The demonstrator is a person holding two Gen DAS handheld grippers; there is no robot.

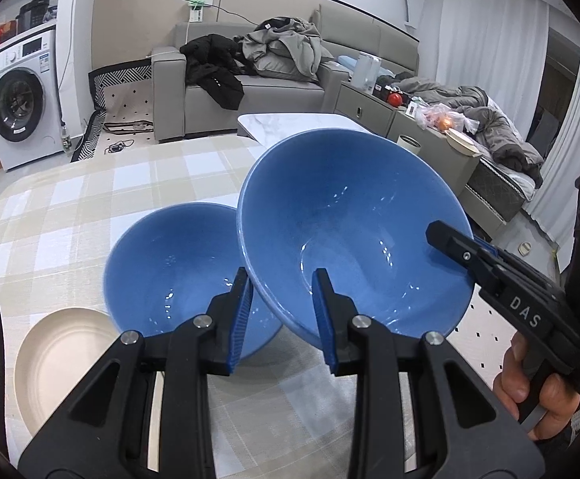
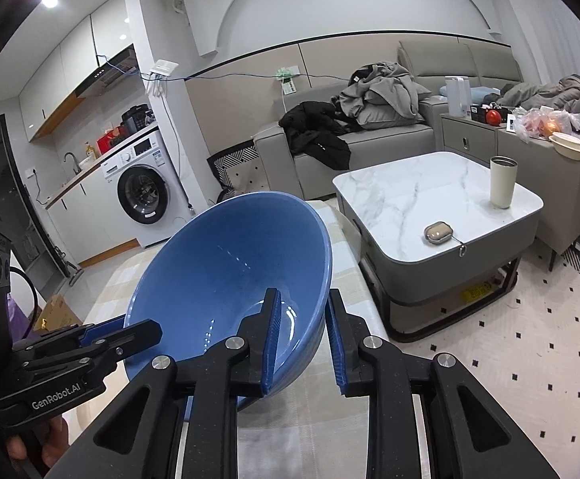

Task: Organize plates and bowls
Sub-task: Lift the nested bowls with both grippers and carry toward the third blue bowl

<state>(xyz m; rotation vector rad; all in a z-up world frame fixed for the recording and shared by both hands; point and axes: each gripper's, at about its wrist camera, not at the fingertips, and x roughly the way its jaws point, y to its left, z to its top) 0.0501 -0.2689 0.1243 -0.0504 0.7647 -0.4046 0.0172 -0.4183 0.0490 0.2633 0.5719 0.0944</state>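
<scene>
You hold one large blue bowl (image 1: 354, 235) tilted in the air with both tools at once. In the left wrist view it fills the centre and right of the frame. Your left gripper (image 1: 284, 319) is narrowed on the bowl's lower rim, one pad inside and one outside. Your right gripper (image 2: 302, 339) clamps the opposite rim the same way. At lower centre-left sits a second blue bowl (image 1: 178, 267) on the checked tablecloth (image 1: 90, 199), overlapped by the held one. A cream plate (image 1: 56, 359) lies at the lower left edge. By my reading, you are mid-way through nesting the bowls. Next, level the raised bowl, centre it over the resting one, and lower gently before releasing.
</scene>
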